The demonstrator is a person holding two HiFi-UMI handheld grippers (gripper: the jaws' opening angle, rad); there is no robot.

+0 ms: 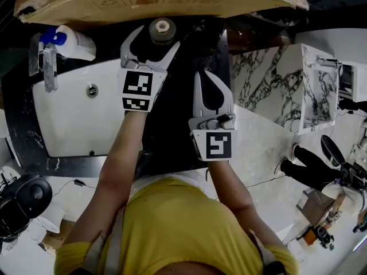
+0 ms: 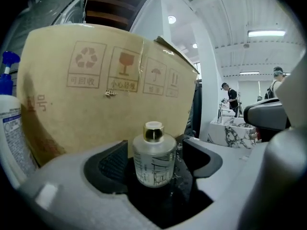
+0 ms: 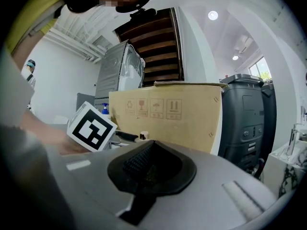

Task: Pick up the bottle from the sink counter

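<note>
A small frosted glass bottle (image 2: 153,161) with a gold cap stands upright on the black sink counter (image 1: 180,116), right in front of a cardboard box. My left gripper (image 2: 156,170) is open around it, one dark pad on each side with a gap to the glass. In the head view the bottle (image 1: 162,31) sits between the white fingers of the left gripper (image 1: 155,40). My right gripper (image 1: 200,76) hovers over the counter nearer the person, to the right of the left one. Its pads meet with nothing between them, as the right gripper view shows of the right gripper (image 3: 148,151).
The large cardboard box (image 1: 160,2) lies along the back of the counter. A white spray bottle with a blue top (image 1: 73,42) and a faucet (image 1: 49,67) stand at the white basin (image 1: 69,122) on the left. Marble blocks (image 1: 275,79) stand at the right.
</note>
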